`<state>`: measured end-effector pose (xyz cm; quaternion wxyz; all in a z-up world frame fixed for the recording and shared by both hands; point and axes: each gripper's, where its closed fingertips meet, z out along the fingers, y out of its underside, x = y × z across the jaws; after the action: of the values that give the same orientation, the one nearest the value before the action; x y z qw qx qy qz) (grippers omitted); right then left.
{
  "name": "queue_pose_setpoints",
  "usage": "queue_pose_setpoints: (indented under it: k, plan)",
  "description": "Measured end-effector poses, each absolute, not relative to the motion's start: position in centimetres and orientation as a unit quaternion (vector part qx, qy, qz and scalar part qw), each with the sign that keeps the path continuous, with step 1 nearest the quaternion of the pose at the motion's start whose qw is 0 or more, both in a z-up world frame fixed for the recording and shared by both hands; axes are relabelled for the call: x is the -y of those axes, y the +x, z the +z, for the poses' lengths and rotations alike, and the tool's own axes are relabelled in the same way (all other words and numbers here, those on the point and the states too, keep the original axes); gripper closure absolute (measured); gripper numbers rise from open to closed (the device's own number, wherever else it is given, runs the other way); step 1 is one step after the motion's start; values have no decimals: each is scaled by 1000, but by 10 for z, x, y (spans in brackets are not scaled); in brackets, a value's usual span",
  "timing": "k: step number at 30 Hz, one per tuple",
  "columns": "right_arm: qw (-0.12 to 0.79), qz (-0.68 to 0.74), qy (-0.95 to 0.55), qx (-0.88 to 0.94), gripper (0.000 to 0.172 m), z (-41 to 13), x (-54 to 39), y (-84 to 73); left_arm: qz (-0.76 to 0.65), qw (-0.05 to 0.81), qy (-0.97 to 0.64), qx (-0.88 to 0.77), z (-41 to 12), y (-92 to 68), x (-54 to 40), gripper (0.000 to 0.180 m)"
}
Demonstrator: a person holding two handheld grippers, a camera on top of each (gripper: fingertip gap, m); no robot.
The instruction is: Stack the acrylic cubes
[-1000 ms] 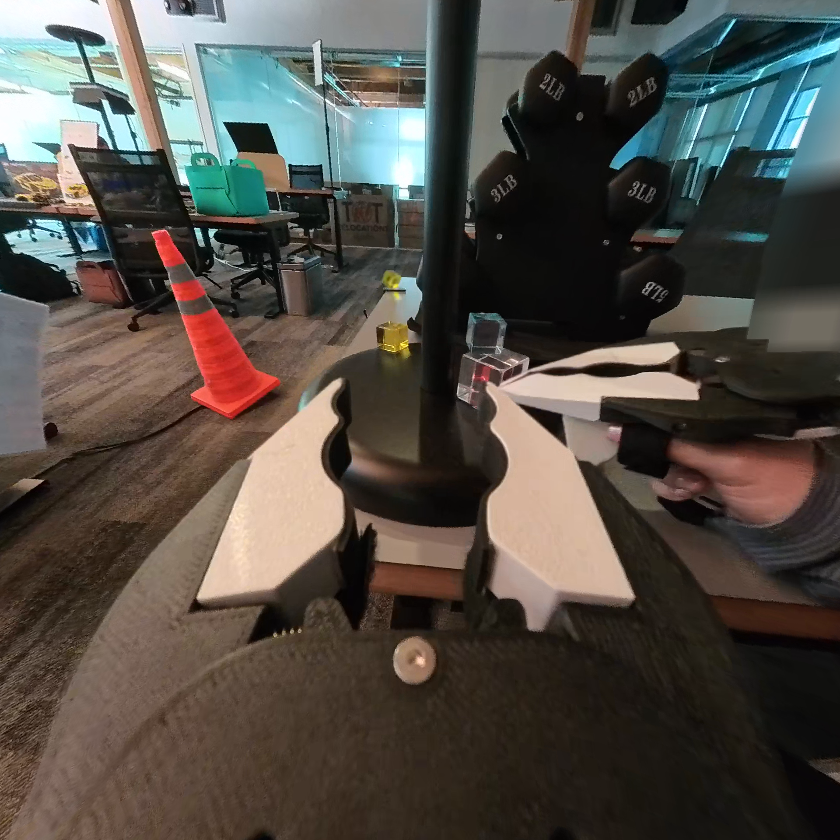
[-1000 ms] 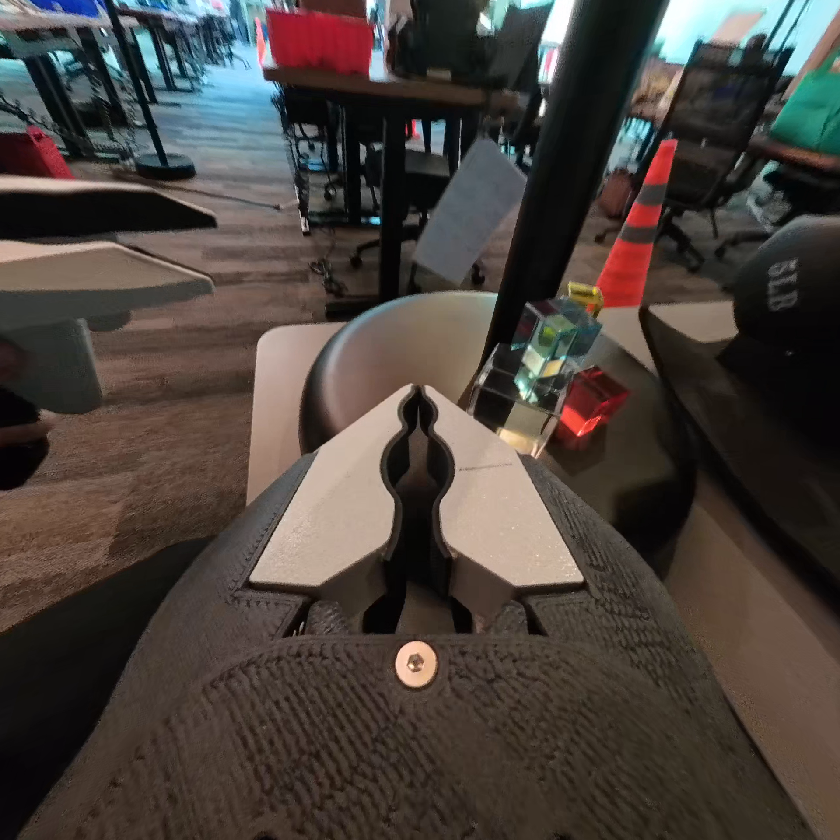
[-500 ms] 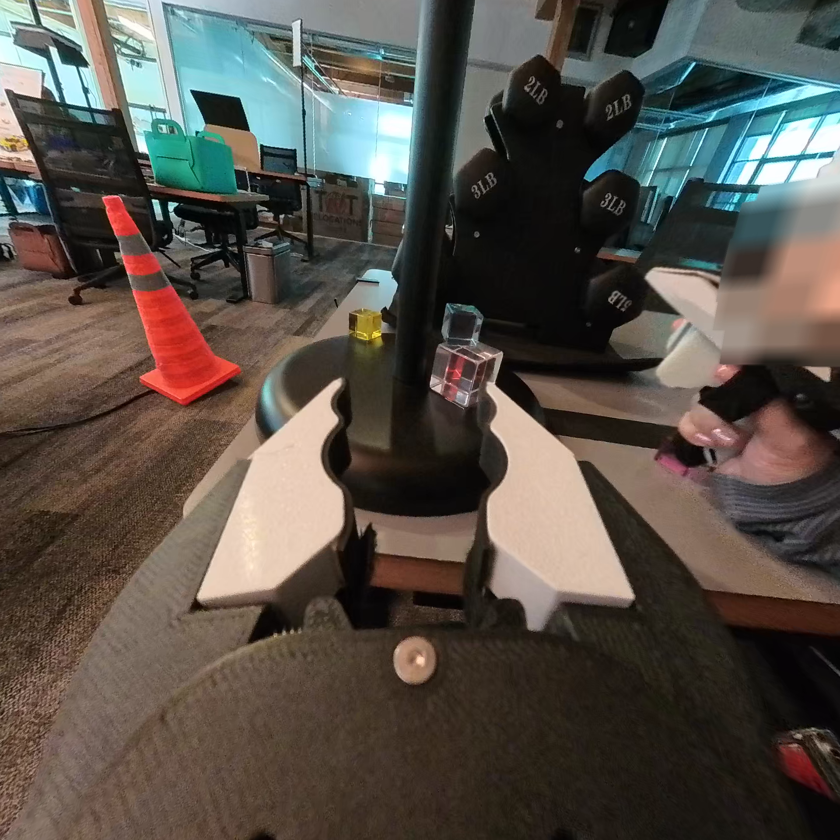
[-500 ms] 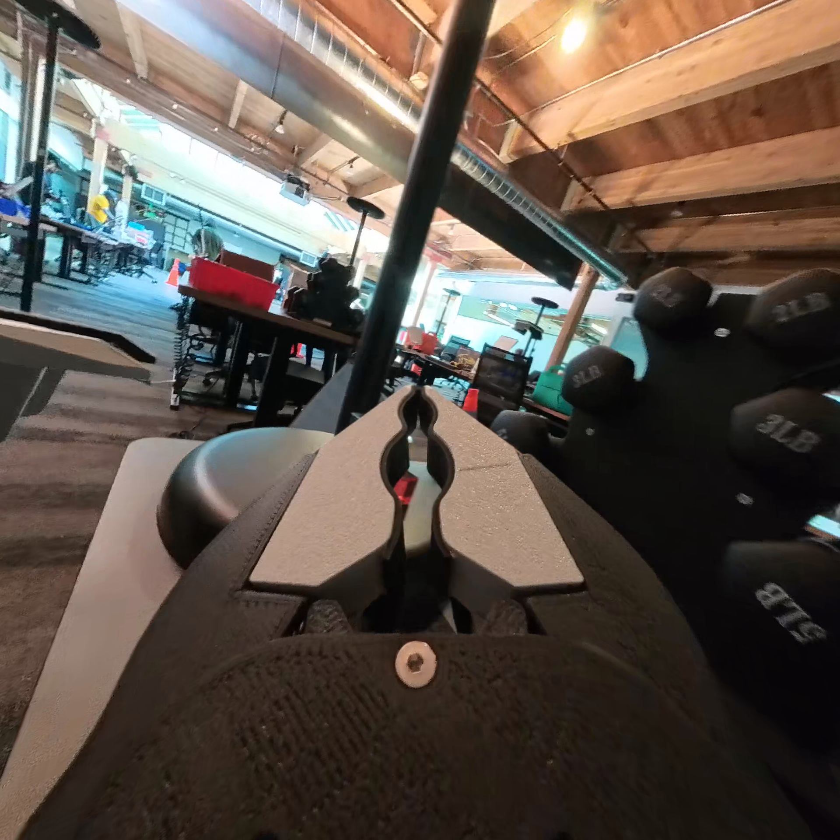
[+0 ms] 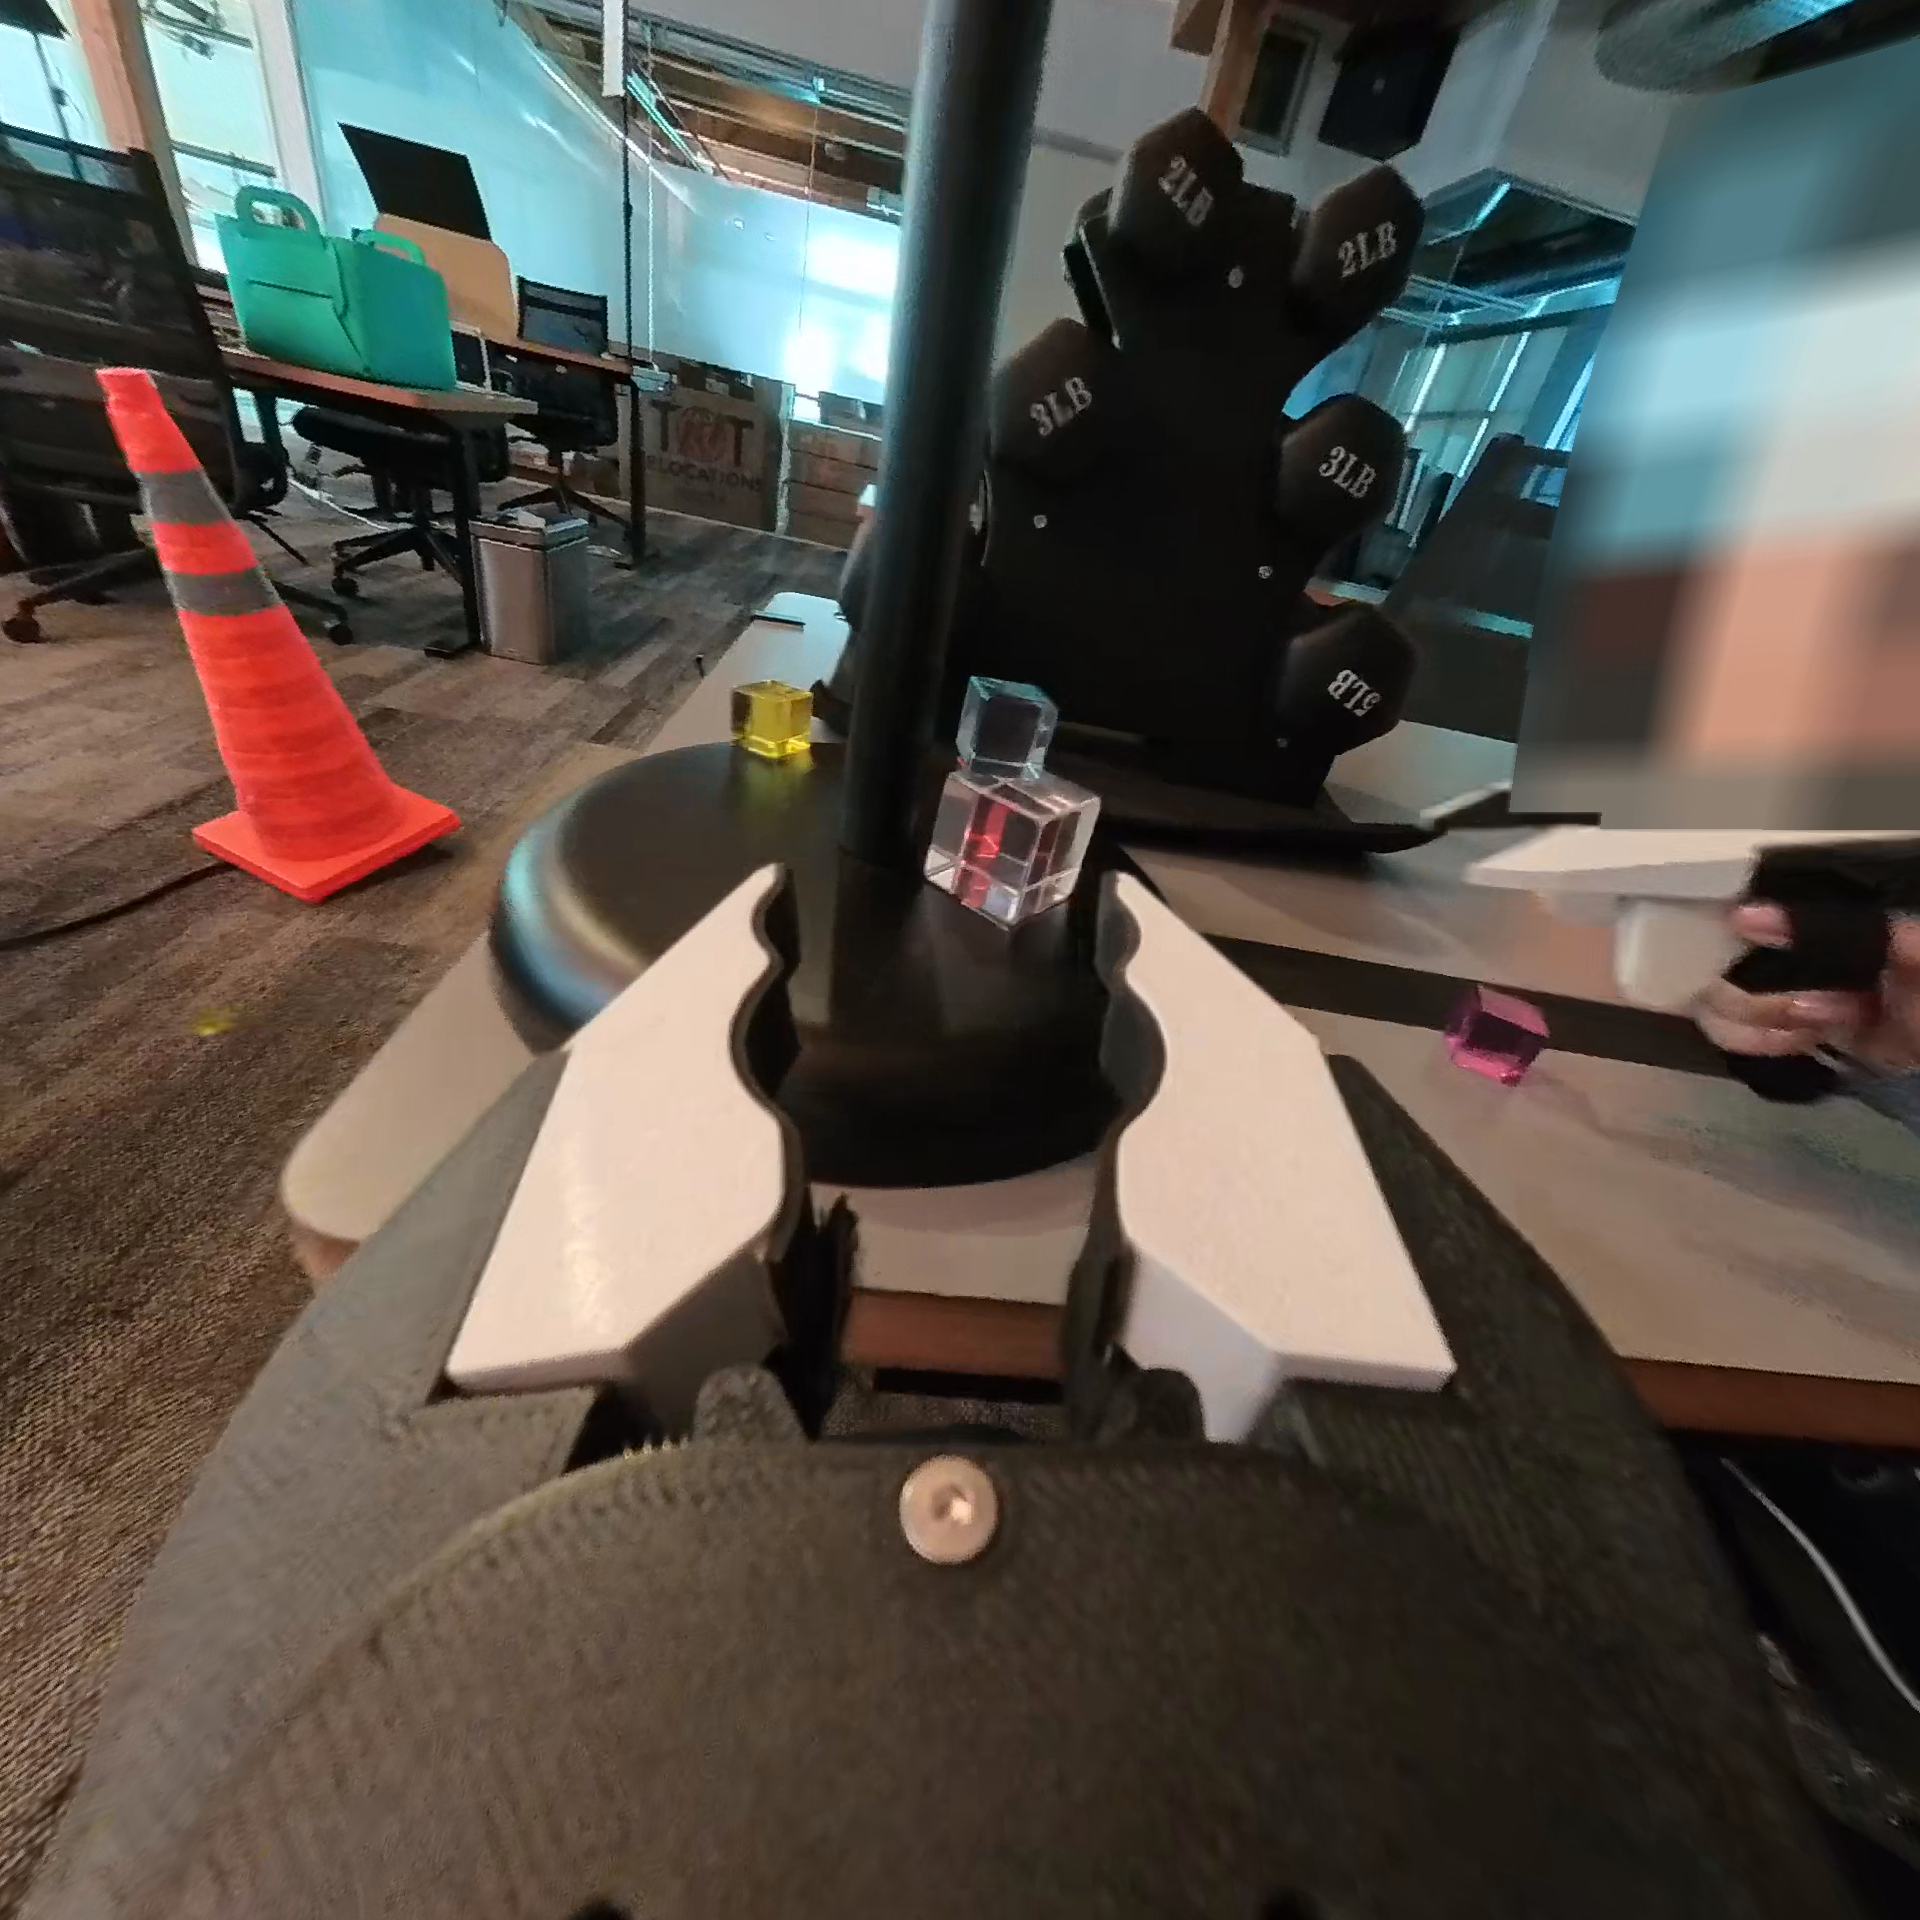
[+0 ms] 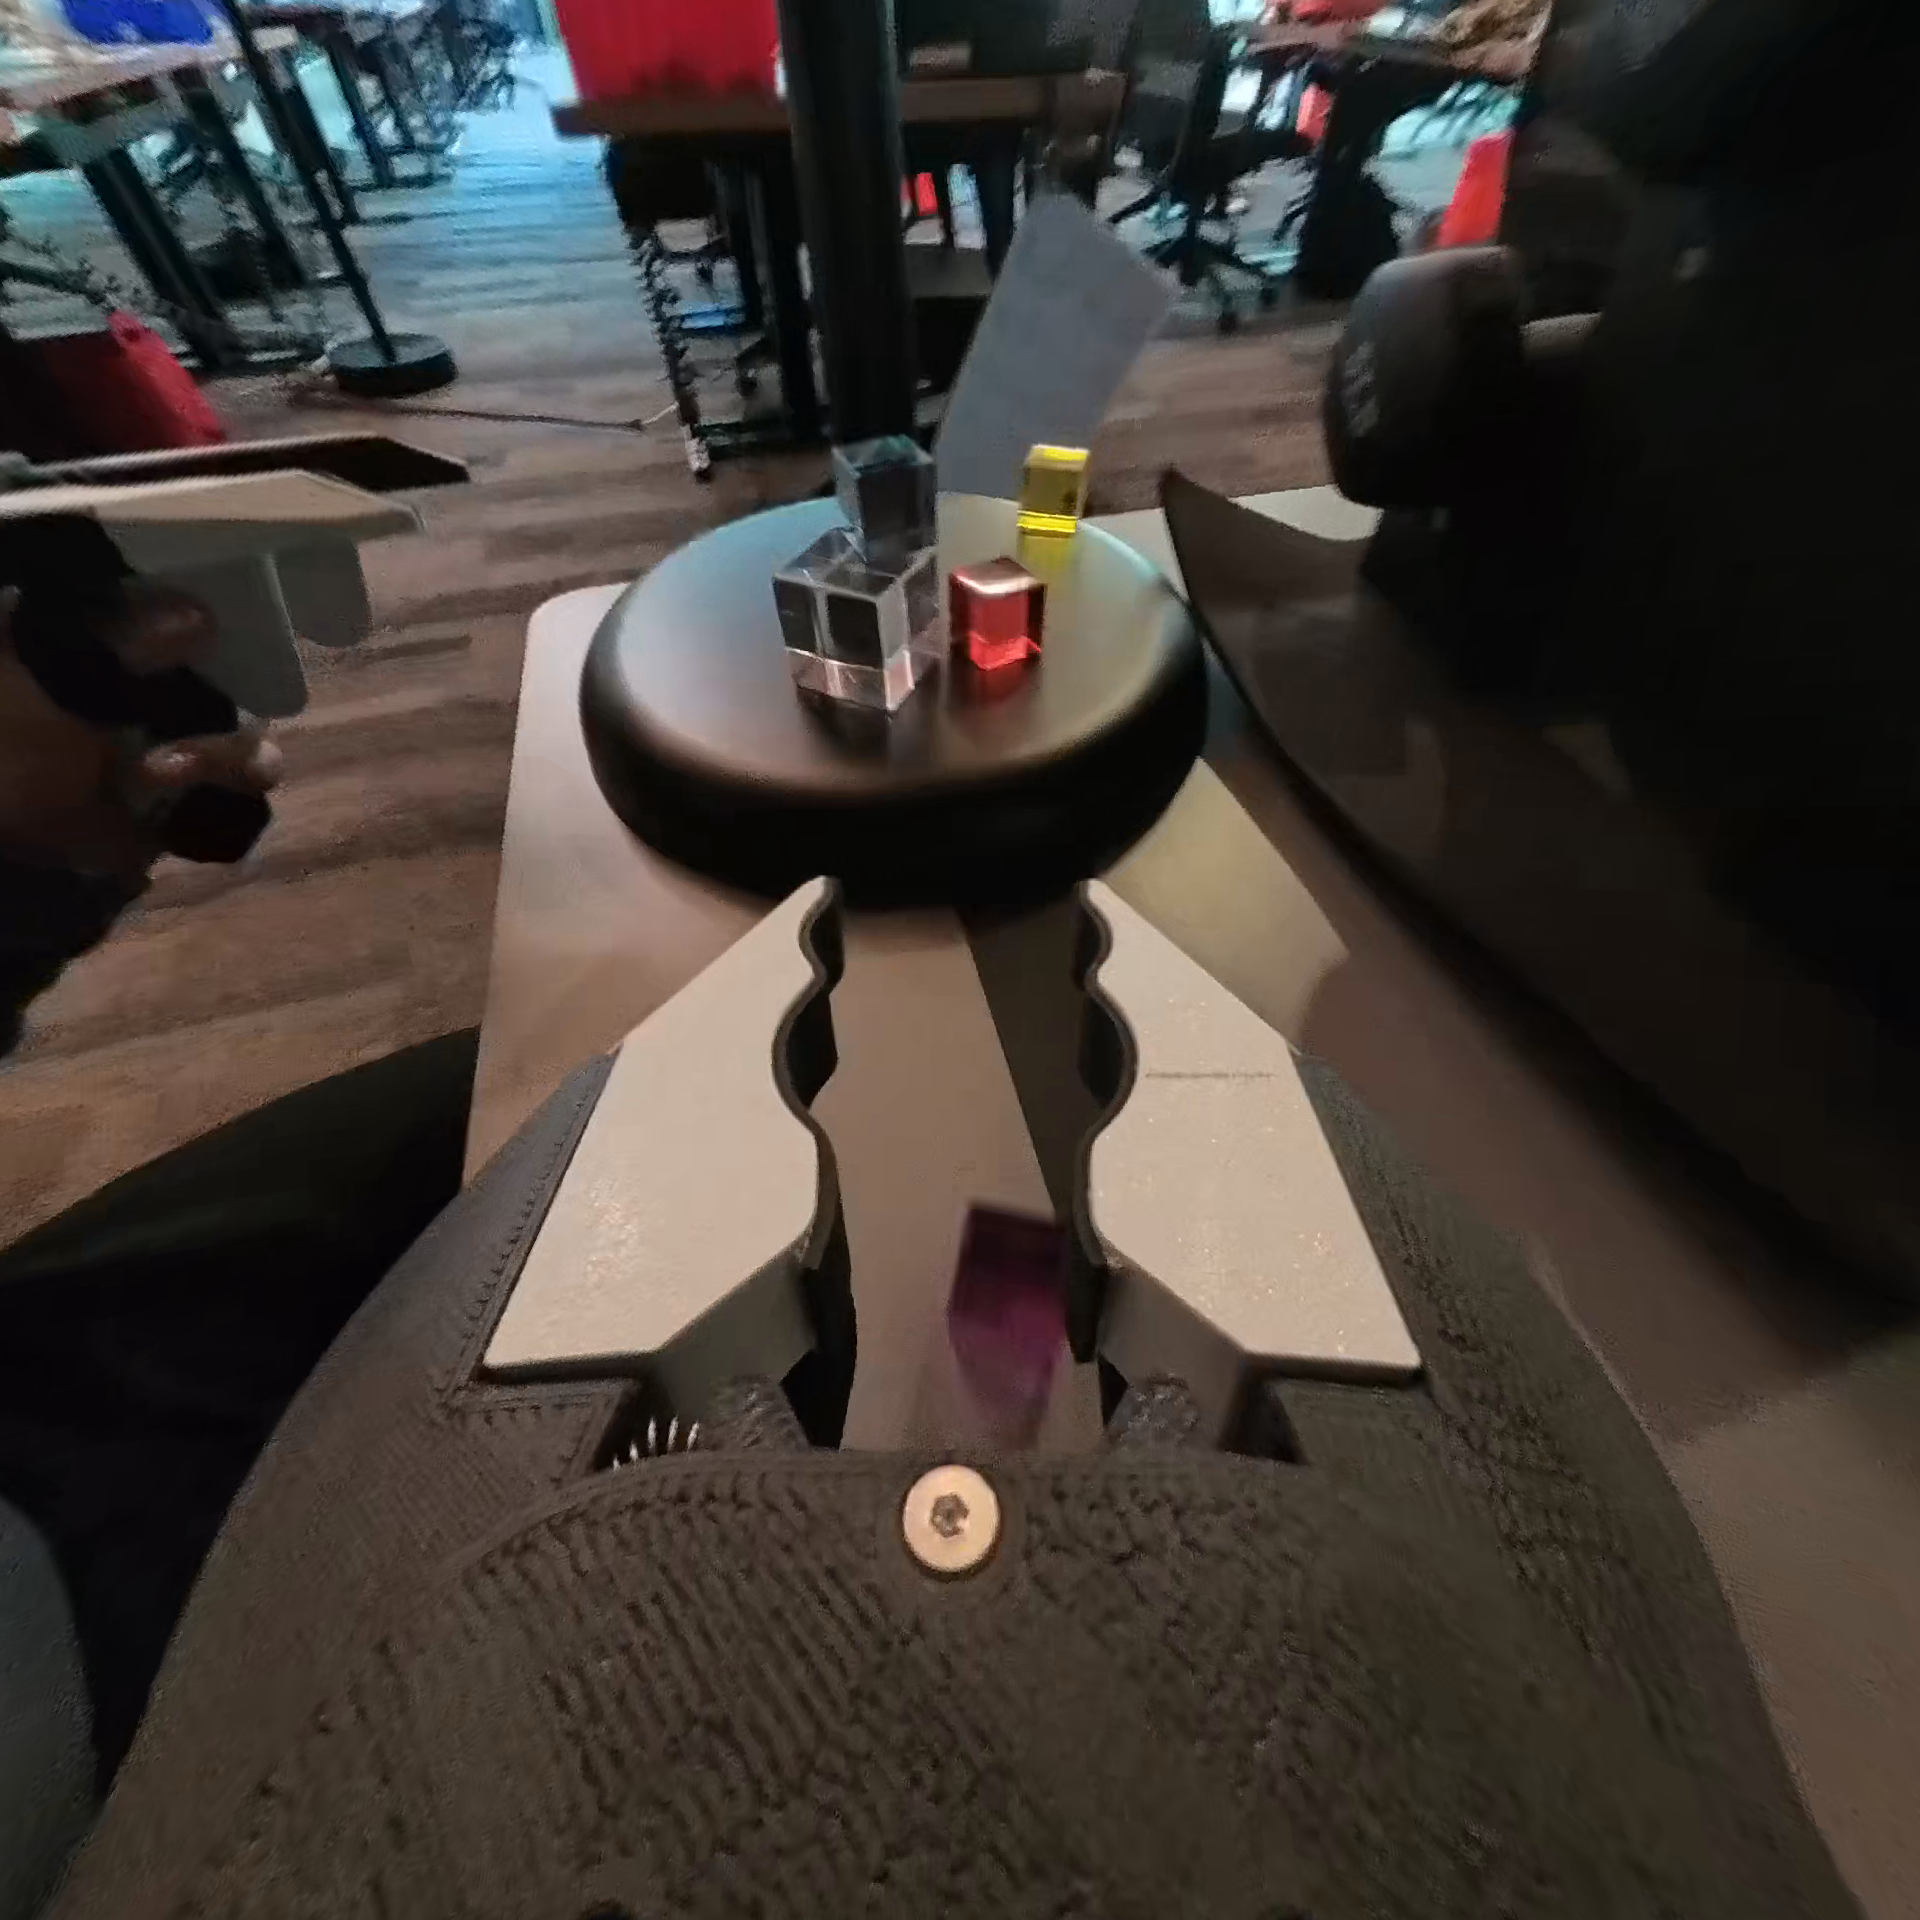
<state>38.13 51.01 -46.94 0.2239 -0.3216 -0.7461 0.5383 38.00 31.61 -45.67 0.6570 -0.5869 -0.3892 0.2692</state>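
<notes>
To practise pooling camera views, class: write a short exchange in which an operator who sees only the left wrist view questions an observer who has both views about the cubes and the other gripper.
Operator: Is that red glow inside the large clear cube?
Observer: No. A separate red cube stands on the black base, right beside the large clear cube.
Operator: I see the right gripper edge-on. Is it open?
Observer: Yes. The right gripper has its fingers apart, and the purple cube shows blurred through the gap.

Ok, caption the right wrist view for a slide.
Open right claw over a purple cube on the table, facing stacked clear cubes on a black round base.
</notes>
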Motion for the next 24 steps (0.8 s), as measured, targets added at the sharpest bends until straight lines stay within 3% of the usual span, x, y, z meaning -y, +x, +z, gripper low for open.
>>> queue_pose_setpoints:
  k: [6, 10, 13, 15, 24]
  plan:
    - [177, 526, -242, 796, 129, -459, -428, 312, 264, 648, -614, 365, -458, 391, -340, 122]
    - [99, 511, -231, 822, 126, -467, -399, 290, 280, 644, -611, 366, -458, 402, -330, 122]
    - [76, 517, -212, 826, 129, -465, -390, 287, 281, 647, -599, 379, -459, 405, -318, 122]
    - [73, 509, -188, 837, 146, -467, -387, 286, 278, 650, -591, 388, -460, 406, -311, 122]
    - [-42, 522, 8, 852, 146, -458, -390, 312, 286, 642, -591, 396, -460, 406, -303, 122]
